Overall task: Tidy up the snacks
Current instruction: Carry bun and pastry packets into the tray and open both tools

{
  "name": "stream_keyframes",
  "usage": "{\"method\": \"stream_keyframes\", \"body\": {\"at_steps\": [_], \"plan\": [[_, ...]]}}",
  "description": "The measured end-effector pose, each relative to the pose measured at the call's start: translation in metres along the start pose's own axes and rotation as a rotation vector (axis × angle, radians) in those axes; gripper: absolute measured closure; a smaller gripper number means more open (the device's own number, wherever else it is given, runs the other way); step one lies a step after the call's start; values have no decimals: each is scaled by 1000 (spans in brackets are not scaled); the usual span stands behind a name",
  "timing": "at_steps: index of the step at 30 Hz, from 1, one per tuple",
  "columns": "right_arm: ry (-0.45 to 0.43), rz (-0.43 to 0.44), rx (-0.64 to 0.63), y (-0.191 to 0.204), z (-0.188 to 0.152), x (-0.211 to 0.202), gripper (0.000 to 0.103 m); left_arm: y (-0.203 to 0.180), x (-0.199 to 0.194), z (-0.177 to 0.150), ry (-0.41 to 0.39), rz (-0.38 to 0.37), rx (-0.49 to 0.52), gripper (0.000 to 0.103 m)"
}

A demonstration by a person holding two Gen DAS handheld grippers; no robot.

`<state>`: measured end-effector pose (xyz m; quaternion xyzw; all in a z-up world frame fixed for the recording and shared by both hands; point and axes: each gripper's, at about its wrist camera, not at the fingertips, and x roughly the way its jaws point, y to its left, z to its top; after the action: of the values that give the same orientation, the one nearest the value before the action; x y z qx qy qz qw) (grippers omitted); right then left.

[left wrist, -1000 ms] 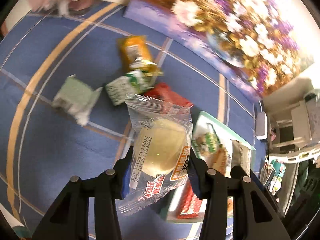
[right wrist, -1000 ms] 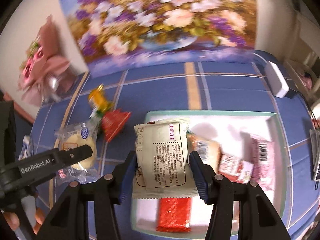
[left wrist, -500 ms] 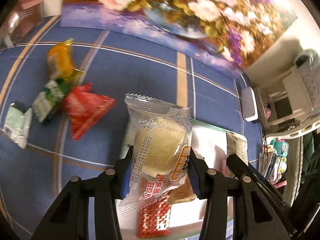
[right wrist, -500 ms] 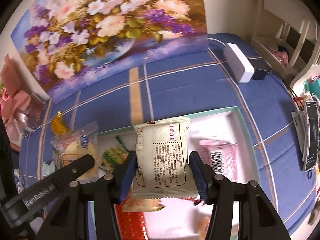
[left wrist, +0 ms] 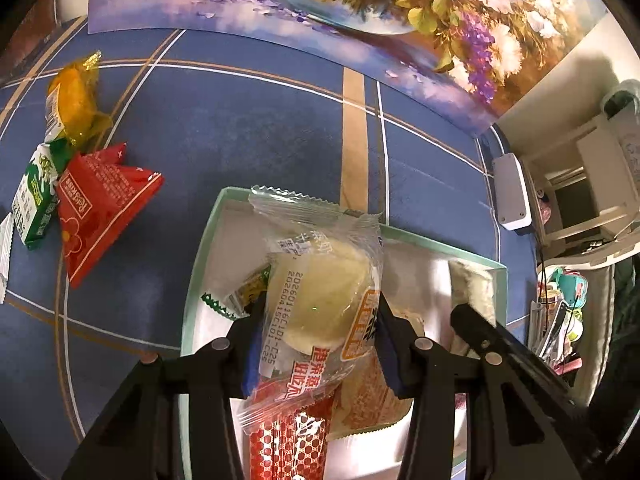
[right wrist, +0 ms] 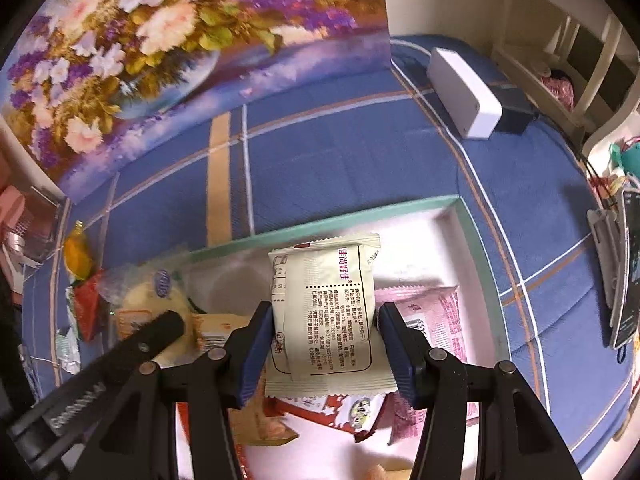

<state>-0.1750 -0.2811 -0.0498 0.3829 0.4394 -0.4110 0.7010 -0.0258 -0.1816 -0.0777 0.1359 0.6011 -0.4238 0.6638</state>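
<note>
Left wrist view: left tongs (left wrist: 320, 342) are clenched on a clear-wrapped cake (left wrist: 320, 300), soft and crushable, over the tray (left wrist: 200, 264). Right tongs (right wrist: 325, 350) are clenched on a light cream biscuit packet (right wrist: 324, 300), gripped at its sides.

Tablecloth (left wrist: 248, 128): deep blue, plaid of thin white lines and tan bands.
Tray (left wrist: 196, 280): white inside, mint-green rim.
Clear-wrapped bun (left wrist: 320, 300): pale yellow, orange and red print near end.
Cream packet (right wrist: 324, 312): black print, magenta characters.
Pink packet (right wrist: 436, 312): white barcode patch.
Red triangular pack (left wrist: 100, 208), far left: white lettering.
Green-white carton (left wrist: 36, 196).
Yellow-orange wrapper (left wrist: 72, 104).
Painting (right wrist: 160, 40): pink, white, purple flowers.
Gripper pads (right wrist: 256, 356): blue on black.
</note>
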Motion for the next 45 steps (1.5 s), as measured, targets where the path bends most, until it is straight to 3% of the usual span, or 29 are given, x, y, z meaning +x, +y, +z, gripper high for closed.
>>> {"method": "stream_keyframes", "body": {"at_steps": [7,16,19,22,35,45], "plan": [[78,-7,30,-8,-5,22,46,-7,5,-1,-21,37,28,53],[84,-35,9,-4,-6,21,46,-9,5,0,7,56,31,53],[72,-35,6,-2,-3,17,38,-8,4,0,24,63,15,51],[54,-34,-8,1,-1,9,34,-8,-1,1,19,86,11,41],[-39,-79,-68,11,7,-38,34,-10,-43,9,-49,137,7,40],[-35,-97,-81,15,6,-31,30,-4,-46,13,-73,201,8,40]]}}
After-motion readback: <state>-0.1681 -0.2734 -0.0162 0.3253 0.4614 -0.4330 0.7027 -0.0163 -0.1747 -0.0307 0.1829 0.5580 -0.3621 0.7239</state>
